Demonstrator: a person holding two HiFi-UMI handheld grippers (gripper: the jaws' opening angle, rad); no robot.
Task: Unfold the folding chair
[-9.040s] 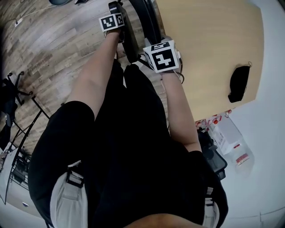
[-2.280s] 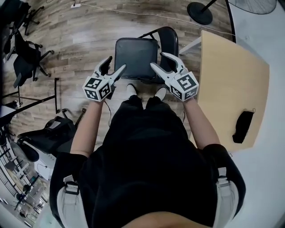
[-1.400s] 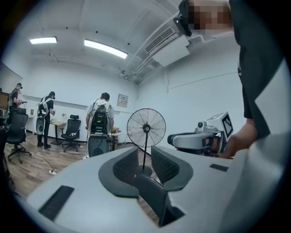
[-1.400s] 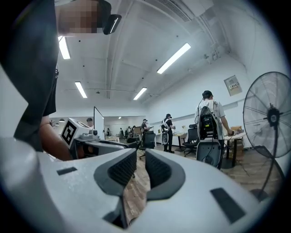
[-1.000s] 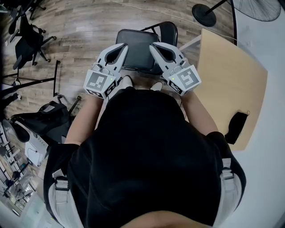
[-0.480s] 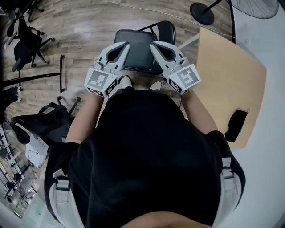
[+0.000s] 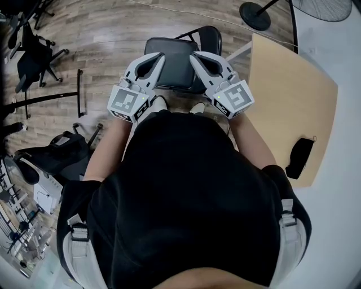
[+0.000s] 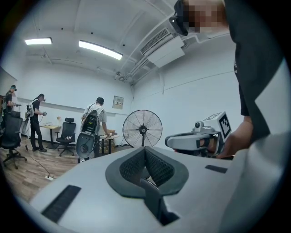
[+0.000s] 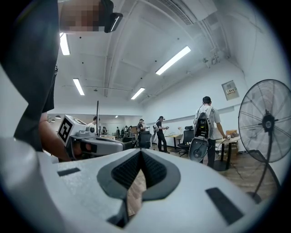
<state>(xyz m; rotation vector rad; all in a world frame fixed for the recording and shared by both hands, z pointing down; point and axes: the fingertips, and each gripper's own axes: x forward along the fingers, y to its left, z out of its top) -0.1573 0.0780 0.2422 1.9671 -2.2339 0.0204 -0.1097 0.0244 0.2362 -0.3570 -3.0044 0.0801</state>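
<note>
The black folding chair stands unfolded on the wood floor in front of me, seat flat and backrest at its far right. In the head view my left gripper hovers over the seat's left edge and my right gripper over its right side, both held level. Both are shut with nothing between the pads. The left gripper view looks along its shut jaws, with the left gripper in front and the right gripper beside it. The right gripper view shows the right gripper and the left gripper.
A light wooden table stands close on the right with a black object near its edge. A fan base sits behind the chair; the standing fan is ahead. Office chairs and gear crowd the left. People stand in the background.
The chair, folded and gripped beside the table nine seconds ago, now stands unfolded. The jaws, open two seconds ago, have shut. Over the last second the scene has barely shifted.
</note>
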